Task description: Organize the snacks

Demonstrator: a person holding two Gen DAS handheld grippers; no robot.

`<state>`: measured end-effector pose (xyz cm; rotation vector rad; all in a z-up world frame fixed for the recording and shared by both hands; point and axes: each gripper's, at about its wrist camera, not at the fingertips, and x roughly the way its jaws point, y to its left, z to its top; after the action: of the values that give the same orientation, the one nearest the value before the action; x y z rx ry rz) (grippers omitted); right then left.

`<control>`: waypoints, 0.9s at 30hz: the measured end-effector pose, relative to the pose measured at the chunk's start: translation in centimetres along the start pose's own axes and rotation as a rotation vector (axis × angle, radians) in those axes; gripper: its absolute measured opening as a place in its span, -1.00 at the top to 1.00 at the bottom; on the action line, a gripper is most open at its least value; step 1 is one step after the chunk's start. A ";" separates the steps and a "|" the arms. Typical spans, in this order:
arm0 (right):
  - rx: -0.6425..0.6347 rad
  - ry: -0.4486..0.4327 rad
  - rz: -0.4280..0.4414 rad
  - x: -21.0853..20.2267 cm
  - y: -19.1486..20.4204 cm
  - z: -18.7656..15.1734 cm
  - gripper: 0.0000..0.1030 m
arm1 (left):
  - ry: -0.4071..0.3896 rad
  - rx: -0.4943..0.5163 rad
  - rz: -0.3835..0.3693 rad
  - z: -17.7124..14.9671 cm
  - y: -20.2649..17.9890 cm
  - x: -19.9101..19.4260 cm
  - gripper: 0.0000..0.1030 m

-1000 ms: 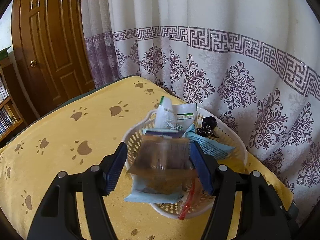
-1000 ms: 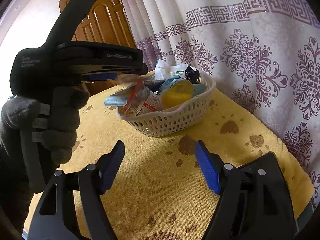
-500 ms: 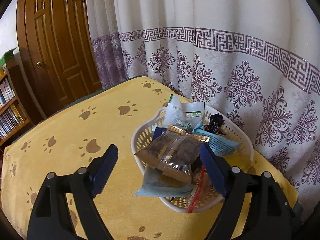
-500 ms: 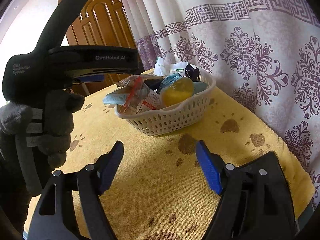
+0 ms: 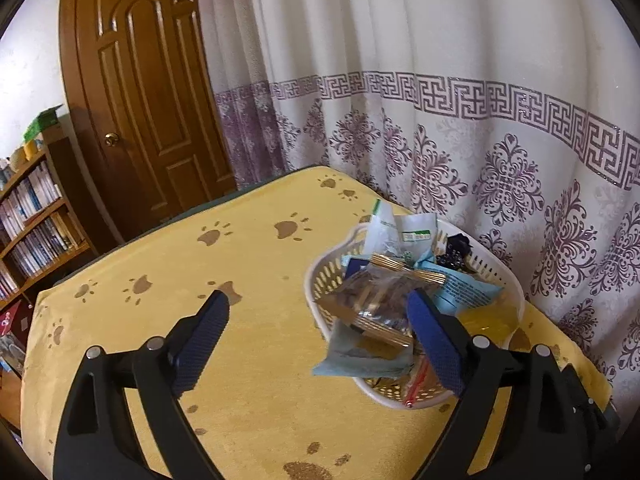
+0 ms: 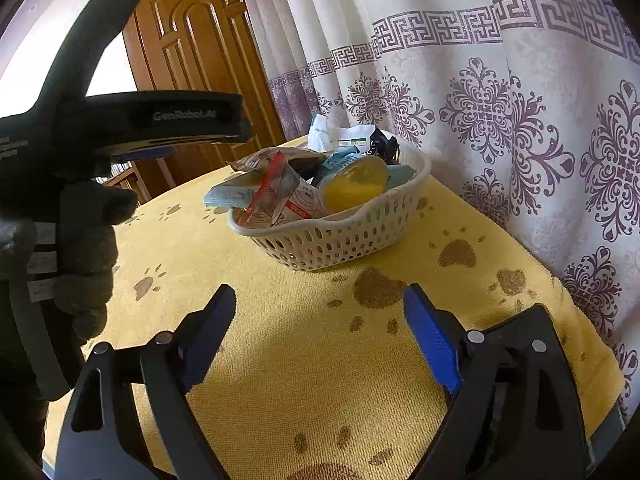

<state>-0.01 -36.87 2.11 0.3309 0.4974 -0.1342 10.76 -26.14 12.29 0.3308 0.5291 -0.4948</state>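
A white plastic basket (image 5: pixel 508 280) (image 6: pixel 344 236) full of snack packets stands on the yellow paw-print cloth near the curtain. A clear packet of brown snacks with gold edges (image 5: pixel 376 304) lies on top of the pile, above a light blue packet (image 5: pixel 360 360). A yellow jelly cup (image 6: pixel 354 180) and a red-striped packet (image 6: pixel 276 196) also sit in the basket. My left gripper (image 5: pixel 320 336) is open and empty, hovering above and left of the basket. My right gripper (image 6: pixel 320 332) is open and empty over the cloth in front of the basket.
The table (image 5: pixel 168 264) is covered by the yellow cloth. A patterned curtain (image 5: pixel 480 140) hangs right behind it. A wooden door (image 5: pixel 140 100) and a bookshelf (image 5: pixel 32 220) stand at the left. The gloved hand holding the left gripper (image 6: pixel 80 248) fills the right wrist view's left side.
My left gripper let go of the brown snack packet, which now lies on the basket's pile. It opened wider and pulled back up and to the left. The right gripper barely moved.
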 end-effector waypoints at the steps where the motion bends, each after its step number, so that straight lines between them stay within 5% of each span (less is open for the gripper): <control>1: -0.002 0.001 0.000 0.0 0.0 0.0 -0.78 | -0.007 0.004 0.013 0.0 0.0 -0.2 -0.74; 9: -0.024 0.004 -0.007 -0.3 0.4 0.0 -0.80 | -0.056 0.027 0.085 -0.7 -0.1 -1.7 -0.76; 27: -0.100 -0.053 -0.104 -1.6 0.6 2.4 -0.95 | -0.072 -0.020 0.109 -2.3 1.0 -4.5 -0.90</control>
<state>-0.22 -37.01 5.03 0.2035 0.4675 -0.2174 6.95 -22.75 13.11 0.3200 0.4434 -0.3946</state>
